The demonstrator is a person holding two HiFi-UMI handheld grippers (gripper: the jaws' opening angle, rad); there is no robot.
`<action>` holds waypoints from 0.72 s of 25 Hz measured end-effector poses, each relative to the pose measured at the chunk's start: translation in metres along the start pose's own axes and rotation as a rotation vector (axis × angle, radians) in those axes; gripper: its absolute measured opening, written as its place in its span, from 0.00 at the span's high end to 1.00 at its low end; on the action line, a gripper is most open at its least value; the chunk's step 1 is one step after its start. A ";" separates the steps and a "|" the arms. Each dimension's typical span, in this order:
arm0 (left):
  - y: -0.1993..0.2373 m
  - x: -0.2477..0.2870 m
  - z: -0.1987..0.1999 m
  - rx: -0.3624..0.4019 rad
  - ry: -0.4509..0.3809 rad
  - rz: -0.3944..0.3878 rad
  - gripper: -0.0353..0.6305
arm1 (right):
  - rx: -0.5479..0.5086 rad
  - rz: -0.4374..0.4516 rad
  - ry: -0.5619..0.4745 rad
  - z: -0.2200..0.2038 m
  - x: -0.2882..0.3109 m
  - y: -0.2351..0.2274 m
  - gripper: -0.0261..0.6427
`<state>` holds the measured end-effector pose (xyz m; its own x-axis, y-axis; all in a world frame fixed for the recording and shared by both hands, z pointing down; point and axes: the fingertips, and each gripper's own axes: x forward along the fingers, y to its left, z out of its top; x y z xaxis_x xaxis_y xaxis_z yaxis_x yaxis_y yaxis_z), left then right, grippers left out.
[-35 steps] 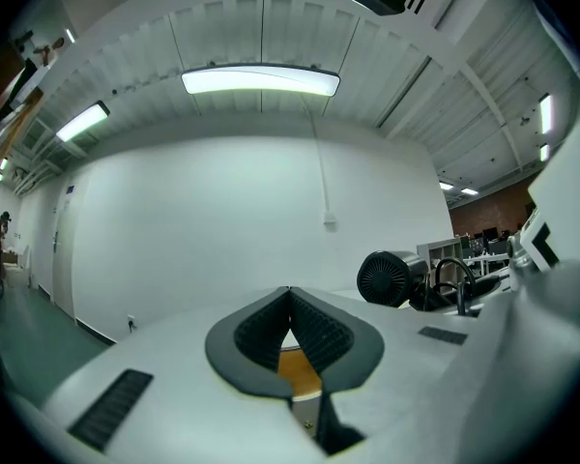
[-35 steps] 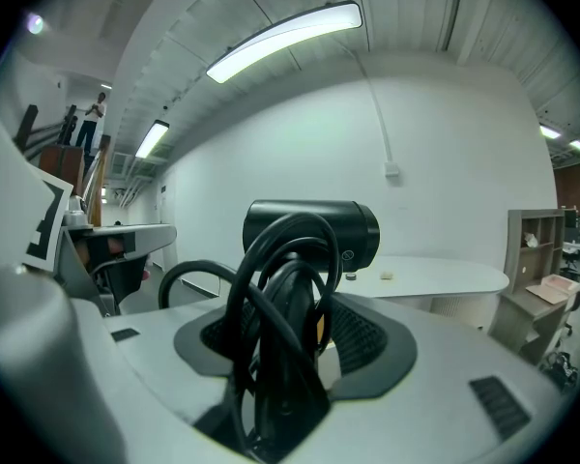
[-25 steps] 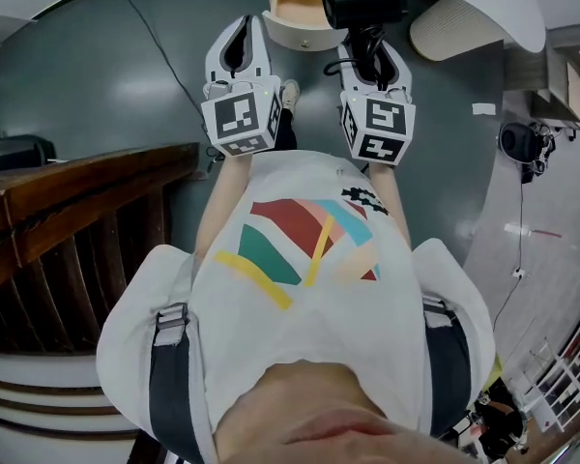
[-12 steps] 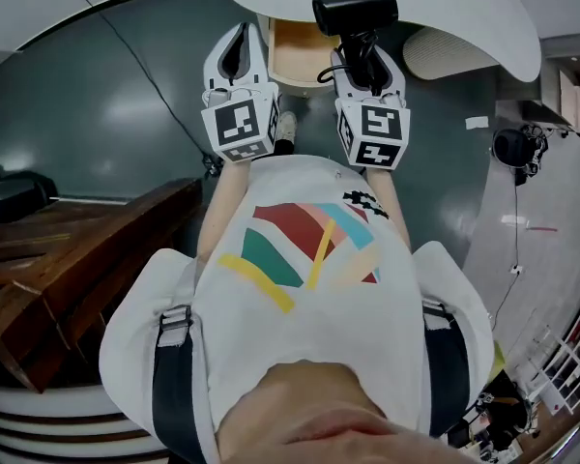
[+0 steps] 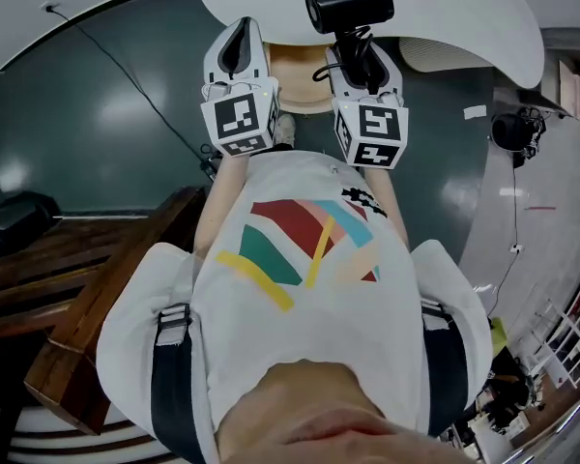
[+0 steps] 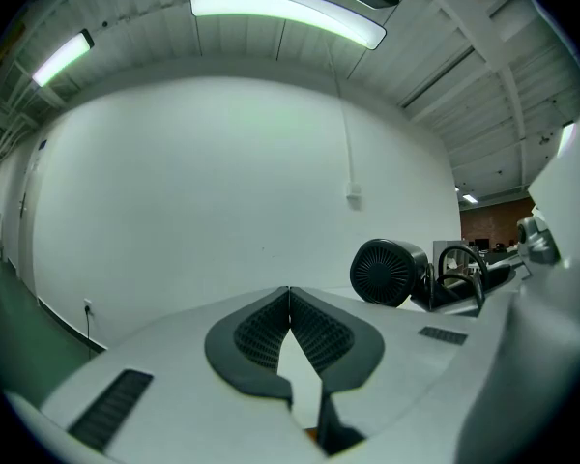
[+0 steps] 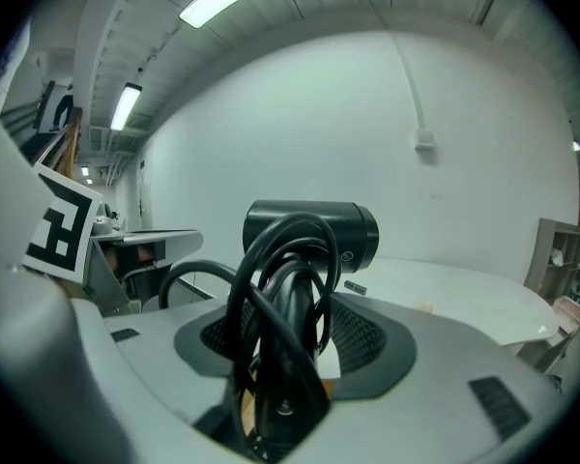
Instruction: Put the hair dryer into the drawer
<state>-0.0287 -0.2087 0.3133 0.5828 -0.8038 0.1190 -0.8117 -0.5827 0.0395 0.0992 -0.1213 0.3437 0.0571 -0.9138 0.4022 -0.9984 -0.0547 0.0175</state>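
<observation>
In the head view, my right gripper [image 5: 360, 51] is shut on the handle of the black hair dryer [image 5: 350, 10]. The dryer's barrel lies crosswise above the jaws and its cord is looped round the handle. In the right gripper view the hair dryer [image 7: 309, 235] stands upright between the pads of my right gripper [image 7: 292, 351]. My left gripper [image 5: 240, 42] is beside it, shut with nothing in it. Its tips meet in the left gripper view [image 6: 290, 293], where the hair dryer [image 6: 390, 272] shows at the right. The open wooden drawer [image 5: 295, 66] lies just beyond and between both grippers.
A white round table [image 5: 445, 8] spreads over the drawer at the top. A dark wooden structure [image 5: 87, 288] stands at the left. A black cable [image 5: 145, 95] runs over the grey floor. A black fan-like device [image 5: 510, 129] sits at the right.
Both grippers and the person have moved forward towards the white table and the drawer. The hair dryer stays in the right gripper. The wooden structure has slid back at the left.
</observation>
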 end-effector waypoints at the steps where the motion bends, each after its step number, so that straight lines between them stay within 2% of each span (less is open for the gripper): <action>1: 0.002 0.006 -0.001 0.001 0.004 -0.004 0.92 | 0.006 -0.002 0.005 0.001 0.005 -0.001 0.60; 10: 0.008 0.034 -0.011 0.007 0.042 -0.025 0.92 | 0.054 -0.007 0.036 0.000 0.031 -0.008 0.60; 15: -0.007 0.034 -0.022 0.008 0.072 -0.029 0.92 | 0.087 -0.009 0.057 -0.013 0.021 -0.020 0.60; 18: -0.017 0.034 -0.022 0.042 0.072 -0.024 0.92 | 0.097 -0.003 0.066 -0.019 0.019 -0.028 0.60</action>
<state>0.0042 -0.2240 0.3385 0.5962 -0.7800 0.1900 -0.7946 -0.6071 0.0012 0.1285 -0.1300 0.3681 0.0564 -0.8851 0.4619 -0.9927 -0.0991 -0.0688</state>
